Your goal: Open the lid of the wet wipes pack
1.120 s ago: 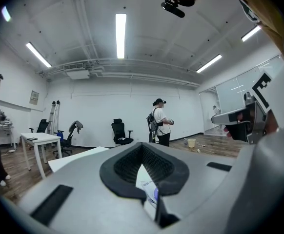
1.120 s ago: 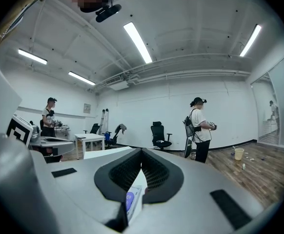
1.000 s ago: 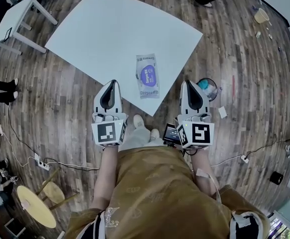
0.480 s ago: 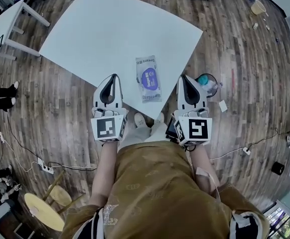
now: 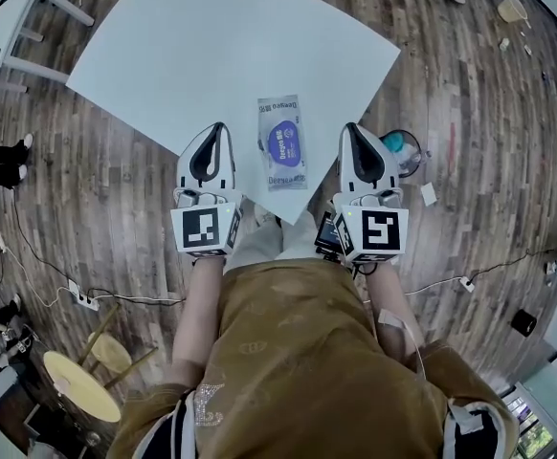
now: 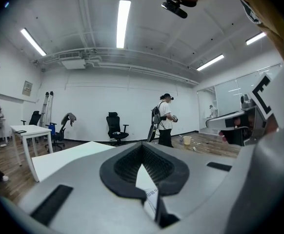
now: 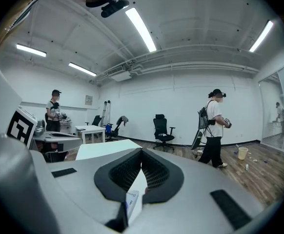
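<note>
Wooden plank flooring (image 5: 97, 189) fills the head view, and a large white table (image 5: 211, 46) is set on it with one corner turned toward the person. At the far left a smaller white desk (image 5: 11, 36) is seen, well apart from the work.

The left gripper (image 5: 218, 130) is held over the table's near left edge. Its jaws are pressed together at the tips, and nothing is pinched between them. Through the narrow slit below the pads, only the table top and a printed edge of the pack are glimpsed in the left gripper view.

The wet wipes pack (image 5: 281, 143) is laid flat on the table near the corner, between the two grippers and about midway, so neither hand can be called clearly nearer. Its long axis runs away from the person, roughly parallel to both grippers. The blue oval lid (image 5: 283, 144) sits at its middle and appears flat and closed, so the task is judged not yet begun.

The right gripper (image 5: 351, 128) is held over the near right edge, its jaws likewise brought together and empty. A small round bin (image 5: 400, 151) stands on the floor just beyond it.

Both grippers would need to be brought inward and down. The jaws would have to be spread first, and the lid's edge reached from the side.
</note>
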